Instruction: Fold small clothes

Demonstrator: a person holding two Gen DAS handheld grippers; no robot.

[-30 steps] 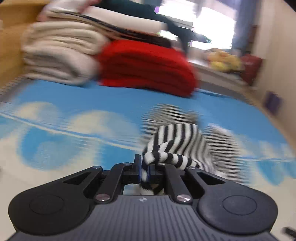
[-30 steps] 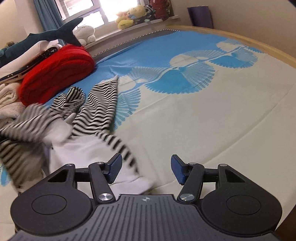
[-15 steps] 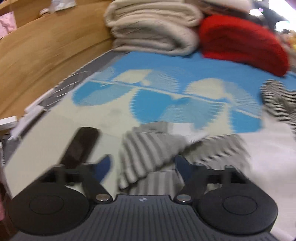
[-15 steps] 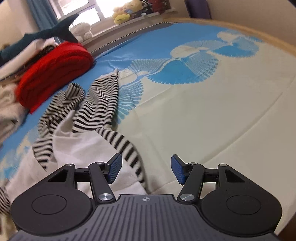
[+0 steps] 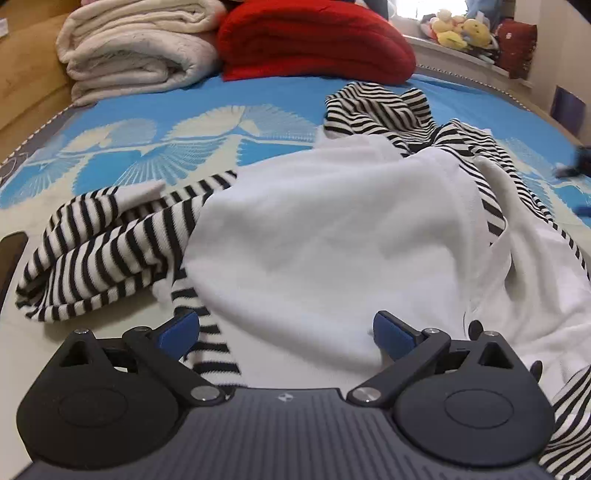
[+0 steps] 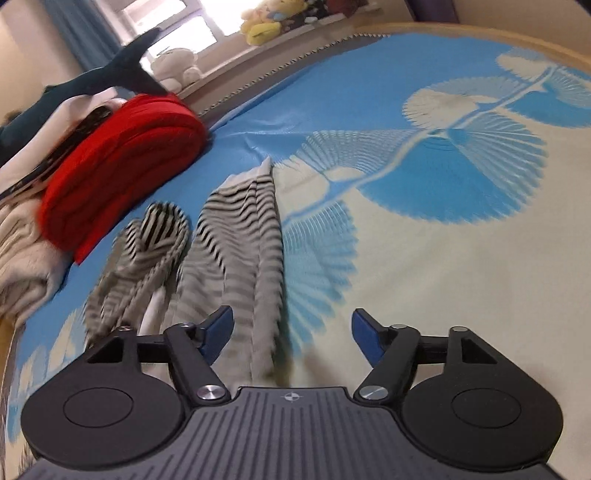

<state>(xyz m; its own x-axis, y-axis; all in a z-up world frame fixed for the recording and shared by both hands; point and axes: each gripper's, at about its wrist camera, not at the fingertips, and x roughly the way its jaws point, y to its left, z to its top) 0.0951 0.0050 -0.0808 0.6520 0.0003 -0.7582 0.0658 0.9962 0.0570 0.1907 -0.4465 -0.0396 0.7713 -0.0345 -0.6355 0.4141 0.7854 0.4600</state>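
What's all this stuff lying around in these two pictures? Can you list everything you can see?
striped garment: one, black and white stripes with a plain white body, crumpled on the bed between both grippers
bedsheet: one, blue and cream with a fan pattern, under everything
red blanket: one, red, folded, at the far end of the bed
cream blanket: one, cream, folded, beside the red one
plush toys: several, mostly yellow, on the window ledge
shark plush: one, dark blue, above the red blanket
left gripper: black with blue pads, jaws opening, over the white cloth
right gripper: the same, jaws opening, over the striped edge, pads not pressing it
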